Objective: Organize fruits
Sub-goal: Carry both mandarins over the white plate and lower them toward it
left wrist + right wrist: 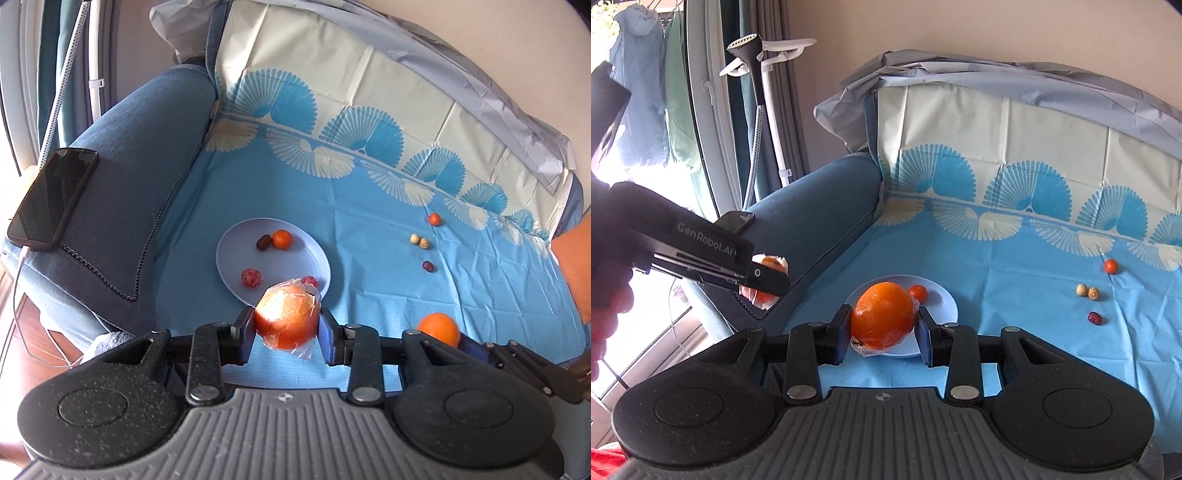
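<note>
Blue upholstered sofa (122, 155) fills both views; its seat and backrest are draped with a blue-and-cream plastic sheet printed with fan motifs (369, 229). A black smartphone (51, 199) lies flat on the sofa's armrest, cable attached.

Left hand-held gripper (287, 326): jaws clamped on a large orange fruit wrapped in clear plastic film (286, 317), pads pressing both sides. Fruit held in the air in front of the near rim of the plate, film bunched loose below it. The right wrist view shows this gripper from the side at the left, above the armrest.

Right hand-held gripper (882, 328): jaws clamped on a second large orange fruit in clear film (882, 315), held in front of the plate, hiding part of it.

Round pale lavender plate (236, 258) rests on the sheet. On it: one small orange citrus (282, 239) touching a dark red date (263, 242), and two film-wrapped red fruits (252, 277) near the front rim, one partly hidden.

Loose on the sheet, well right of the plate: small orange-red fruit (434, 219), two pale beige round fruits (419, 240) side by side, one dark red date (427, 265).
</note>
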The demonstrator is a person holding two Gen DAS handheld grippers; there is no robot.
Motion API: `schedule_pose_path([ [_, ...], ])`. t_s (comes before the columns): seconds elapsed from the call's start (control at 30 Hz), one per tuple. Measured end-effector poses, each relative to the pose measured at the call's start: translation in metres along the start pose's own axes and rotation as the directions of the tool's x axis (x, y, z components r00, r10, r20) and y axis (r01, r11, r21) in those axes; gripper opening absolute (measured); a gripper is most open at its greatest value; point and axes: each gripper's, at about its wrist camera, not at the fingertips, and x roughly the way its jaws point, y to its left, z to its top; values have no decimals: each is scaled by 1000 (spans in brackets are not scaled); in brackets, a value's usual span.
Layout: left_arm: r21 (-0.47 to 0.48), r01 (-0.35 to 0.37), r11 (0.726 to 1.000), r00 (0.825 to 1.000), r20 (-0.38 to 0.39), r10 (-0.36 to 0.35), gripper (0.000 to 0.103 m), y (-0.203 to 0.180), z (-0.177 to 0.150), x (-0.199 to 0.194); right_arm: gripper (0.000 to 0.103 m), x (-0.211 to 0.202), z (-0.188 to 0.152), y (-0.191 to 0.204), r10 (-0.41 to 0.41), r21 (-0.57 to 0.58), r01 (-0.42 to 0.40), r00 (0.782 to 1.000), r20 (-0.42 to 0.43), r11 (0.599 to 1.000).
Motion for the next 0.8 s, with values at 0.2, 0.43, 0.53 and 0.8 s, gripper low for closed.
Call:
schedule_pose_path([
  [0.2, -1, 1, 1000, 1000, -6, -1, 39, -1, -4, 4, 38, 3, -1, 4, 2, -21, -2, 1000, 5, 1000],
  [0.43, -32, -29, 999, 1000, 6, 29, 39, 8, 4, 11, 38, 13, -2, 1, 3, -38, -4, 1000, -21, 999],
  [0.53, -40, -30, 999, 1000, 0, 30, 39, 12, 7, 15, 38, 19, -1, -3, -1, -35, 0, 999, -34, 999],
  [0.8, -51, -43, 998, 999, 2, 43, 39, 20, 17, 25, 38, 35, 3, -3, -1, -26, 0, 999, -48, 1000],
])
